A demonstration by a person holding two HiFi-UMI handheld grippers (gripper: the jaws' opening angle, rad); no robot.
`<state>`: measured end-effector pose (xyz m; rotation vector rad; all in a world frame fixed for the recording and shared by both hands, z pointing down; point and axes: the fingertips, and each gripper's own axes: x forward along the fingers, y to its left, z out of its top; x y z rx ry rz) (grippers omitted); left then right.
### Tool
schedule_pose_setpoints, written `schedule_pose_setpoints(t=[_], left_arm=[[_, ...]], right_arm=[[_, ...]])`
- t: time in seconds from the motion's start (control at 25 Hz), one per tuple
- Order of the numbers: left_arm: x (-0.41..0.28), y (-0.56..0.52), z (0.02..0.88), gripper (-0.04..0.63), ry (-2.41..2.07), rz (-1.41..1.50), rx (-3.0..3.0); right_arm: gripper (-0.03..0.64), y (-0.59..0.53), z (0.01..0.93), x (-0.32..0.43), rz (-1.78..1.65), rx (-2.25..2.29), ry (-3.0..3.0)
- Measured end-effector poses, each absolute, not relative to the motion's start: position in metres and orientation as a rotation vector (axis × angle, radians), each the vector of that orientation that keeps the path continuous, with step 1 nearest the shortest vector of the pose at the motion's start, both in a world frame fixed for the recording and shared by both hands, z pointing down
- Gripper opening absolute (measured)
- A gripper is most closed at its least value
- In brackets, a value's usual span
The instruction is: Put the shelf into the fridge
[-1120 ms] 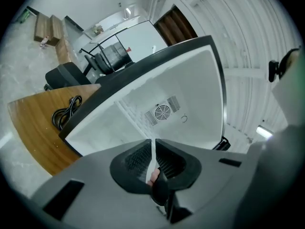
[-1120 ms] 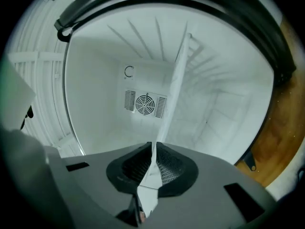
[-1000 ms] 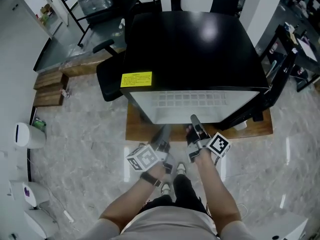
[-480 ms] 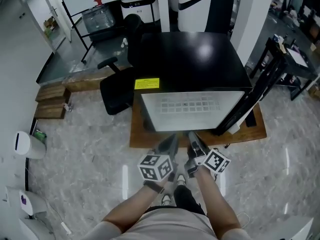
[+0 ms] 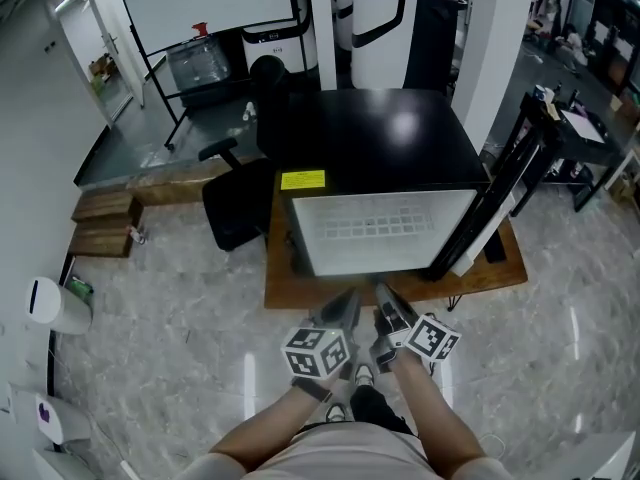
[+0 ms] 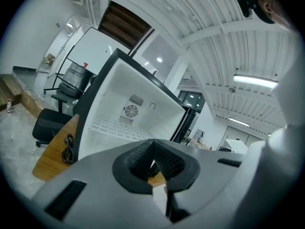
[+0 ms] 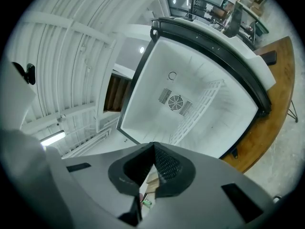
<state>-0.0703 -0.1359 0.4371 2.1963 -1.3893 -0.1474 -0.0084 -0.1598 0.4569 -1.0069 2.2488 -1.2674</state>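
On my head view I see the wearer in a light beige shirt [image 5: 340,458] with the arms bare below it, dark trousers [image 5: 372,408] and a dark band [image 5: 306,388] on the left wrist. The left gripper [image 5: 349,298] and the right gripper [image 5: 384,293] have grey, tapering jaws. Each carries a white cube printed with black square markers: the left cube [image 5: 316,353] and the right cube [image 5: 433,338]. In the gripper views I see smooth grey shells cut with dark rectangular slots [image 6: 66,200]. Black pads [image 6: 167,160] with a fine mesh texture line a rounded hollow.
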Motion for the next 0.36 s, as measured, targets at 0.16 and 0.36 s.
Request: schedule_pose_setpoints(t=[0.16,0.36], left_arm=[[-0.073,-0.128,0.433,0.006,-1.403,-0.160,2.202],[-0.076,-0.118,0.430,0.006,-1.408,-0.173,2.196]], right_arm=[[0.021,-0.152,0.452,-0.010,-1.250,-1.014,2.263],[0.020,-0.140,0.443,-0.011,-1.215,-1.022,2.285]])
